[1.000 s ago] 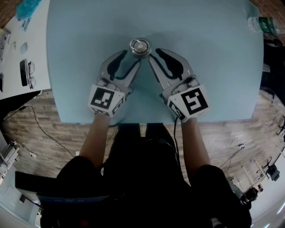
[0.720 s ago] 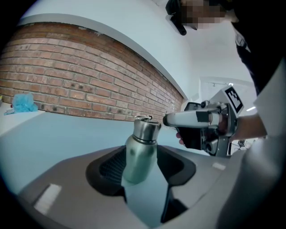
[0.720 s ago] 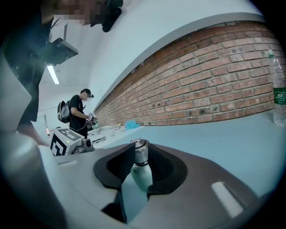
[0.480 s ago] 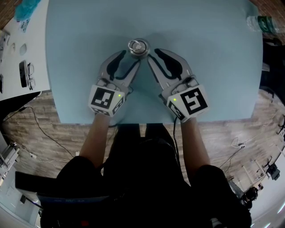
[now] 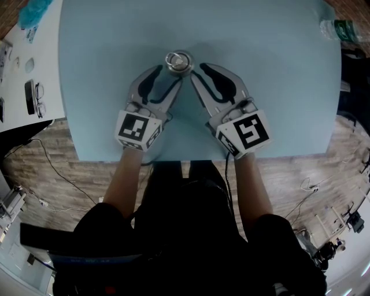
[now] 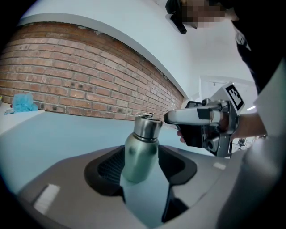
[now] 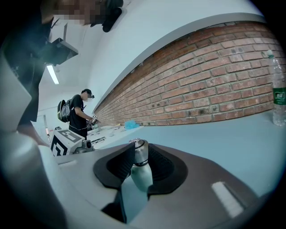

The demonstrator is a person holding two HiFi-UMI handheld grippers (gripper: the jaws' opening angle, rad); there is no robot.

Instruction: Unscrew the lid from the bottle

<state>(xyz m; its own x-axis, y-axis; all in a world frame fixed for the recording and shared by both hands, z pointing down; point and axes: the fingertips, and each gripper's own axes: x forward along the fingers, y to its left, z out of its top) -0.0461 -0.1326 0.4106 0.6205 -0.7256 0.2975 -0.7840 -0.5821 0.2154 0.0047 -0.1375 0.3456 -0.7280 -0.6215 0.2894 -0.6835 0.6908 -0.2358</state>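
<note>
- side table (image 5: pixel 23 63) off the left edge of the blue table (image 5: pixel 115 34): glasses (image 5: pixel 39 91) on it, blue crumpled thing (image 5: pixel 33 11) at its far end.
- left gripper (image 5: pixel 171 74): jaws partway apart and just been opening; steel bottle (image 6: pixel 140 154) body stands between them, no clear squeeze.
- bottle upright about mid-table, between the near and far edges, slightly left of centre; lid (image 6: pixel 147 127) on top with a wire ring.
- right gripper (image 5: pixel 198 70): jaws narrow, clamped on the lid from the right side.
- plastic water bottle (image 5: pixel 341 30) upright at the far right corner, well apart from both grippers.
</note>
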